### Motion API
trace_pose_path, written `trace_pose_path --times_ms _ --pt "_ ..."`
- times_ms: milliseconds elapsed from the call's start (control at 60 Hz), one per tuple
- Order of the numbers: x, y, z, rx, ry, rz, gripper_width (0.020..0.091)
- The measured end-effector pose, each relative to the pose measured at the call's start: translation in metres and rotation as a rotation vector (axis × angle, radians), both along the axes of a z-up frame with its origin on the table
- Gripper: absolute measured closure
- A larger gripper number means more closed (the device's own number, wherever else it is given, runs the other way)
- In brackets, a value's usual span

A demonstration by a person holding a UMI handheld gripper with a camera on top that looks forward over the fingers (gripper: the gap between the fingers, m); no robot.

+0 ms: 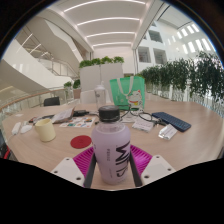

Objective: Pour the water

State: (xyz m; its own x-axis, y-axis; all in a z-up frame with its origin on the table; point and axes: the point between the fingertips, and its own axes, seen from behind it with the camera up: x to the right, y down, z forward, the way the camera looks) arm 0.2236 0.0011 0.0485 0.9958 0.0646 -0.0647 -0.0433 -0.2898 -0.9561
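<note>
Your hand-held gripper (109, 160) is clamped on a bottle (110, 140), with both pink pads (84, 158) pressed against its sides low on the body. The bottle stands upright between the fingers, translucent with dark lettering down its front and a dark cap (108, 113) on top. Whether the bottle sits on the counter (190, 140) or hangs just above it, you cannot tell from here, since its base is hidden between the fingers. Just beyond the bottle a clear glass (134, 100) stands near the middle of the counter, in front of a green bag (122, 90), and that glass looks like the likely place for the water. To the left lie a red coaster (81, 142), a pale cup (45, 130) and some papers; to the right lie a dark phone (173, 121) and a cable. The main risk is the cap: if it is closed when you tilt, nothing pours, and you have only one gripper to hold with. The grip sits low, so a full bottle may swing or slip between the pads as you tip it. The glass is narrow and light, so a stream started too far off could miss it and wet the phone or papers, and a nudge from the bottle neck could knock it over.
</note>
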Motion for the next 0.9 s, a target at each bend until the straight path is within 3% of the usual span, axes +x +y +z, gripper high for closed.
trace_pose_path --times_ms 17,217,400,483,550,750,817,900 --pt "0.0 0.001 -0.002 -0.002 -0.001 0.0 0.0543" --pt "-0.008 0.008 0.0 0.04 0.005 -0.002 0.0558" --pt "-0.005 0.017 -0.002 -0.1 0.059 -0.071 0.0681" --pt "-0.007 0.029 0.02 -0.12 0.026 -0.102 0.0703" --pt "-0.011 0.045 0.06 -0.076 -0.079 -0.113 0.0704" --pt "-0.086 0.099 0.19 0.076 -0.611 -0.036 0.0708" --pt "-0.122 0.112 0.203 0.077 -0.917 0.017 0.0707" --pt "-0.171 0.134 0.185 0.064 -1.319 0.133 0.0708"
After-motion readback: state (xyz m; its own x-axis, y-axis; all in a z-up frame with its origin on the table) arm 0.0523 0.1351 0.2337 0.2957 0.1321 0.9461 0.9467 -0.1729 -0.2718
